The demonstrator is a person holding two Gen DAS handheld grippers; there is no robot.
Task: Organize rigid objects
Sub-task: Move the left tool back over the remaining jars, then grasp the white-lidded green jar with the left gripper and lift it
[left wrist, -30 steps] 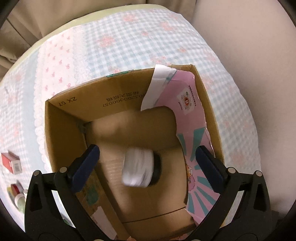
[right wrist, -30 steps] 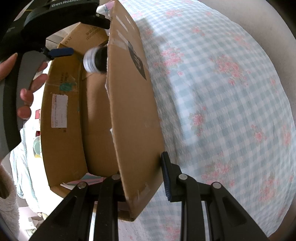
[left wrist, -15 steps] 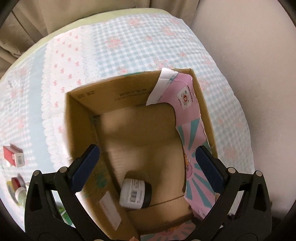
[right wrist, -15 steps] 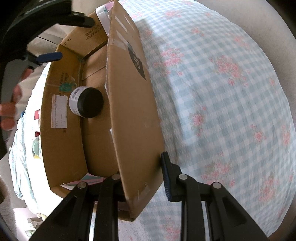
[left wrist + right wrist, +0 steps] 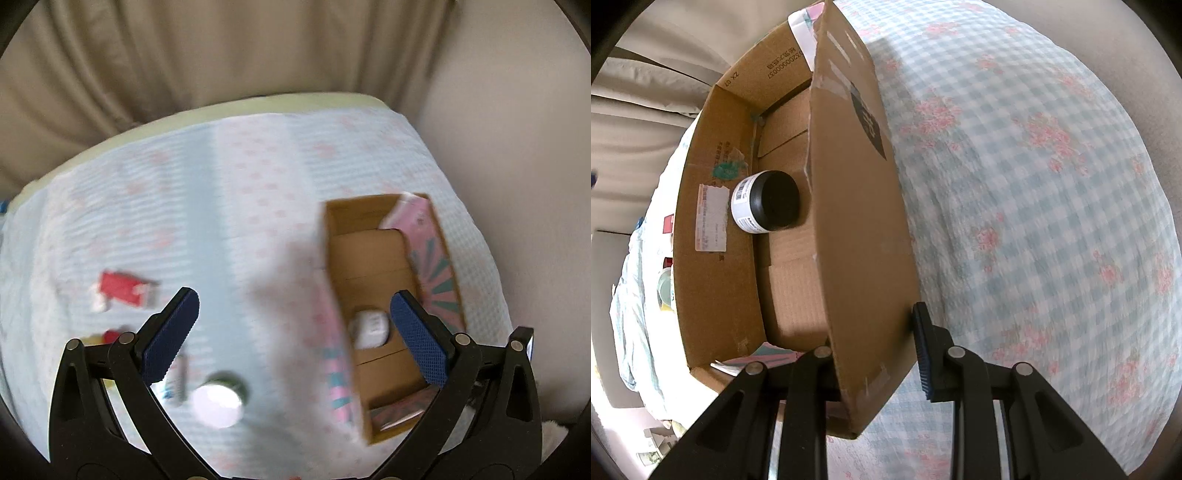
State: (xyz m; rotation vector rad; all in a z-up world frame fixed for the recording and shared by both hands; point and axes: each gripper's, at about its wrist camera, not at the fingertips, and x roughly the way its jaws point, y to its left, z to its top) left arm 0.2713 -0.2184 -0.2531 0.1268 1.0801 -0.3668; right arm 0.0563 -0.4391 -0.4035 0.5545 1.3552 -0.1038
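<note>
- One open brown cardboard box (image 5: 716, 236) on the blue gingham floral tablecloth (image 5: 1034, 184), with just one thing in it: a white jar with a black lid (image 5: 764, 201), lying on its side against the box's inner wall.
- Left gripper (image 5: 295, 332) is up over the cloth, jaws wide apart, holding nothing.
- Right gripper (image 5: 875, 350) is clamped on the box's near flap.
- Outside the box: one red carton (image 5: 125, 290) and one round white-lidded jar (image 5: 218, 404), both blurry.

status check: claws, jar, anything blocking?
Left claw open, empty, above cloth. Right claw clamped on box wall. Jar on its side inside box. Nothing blocking.
</note>
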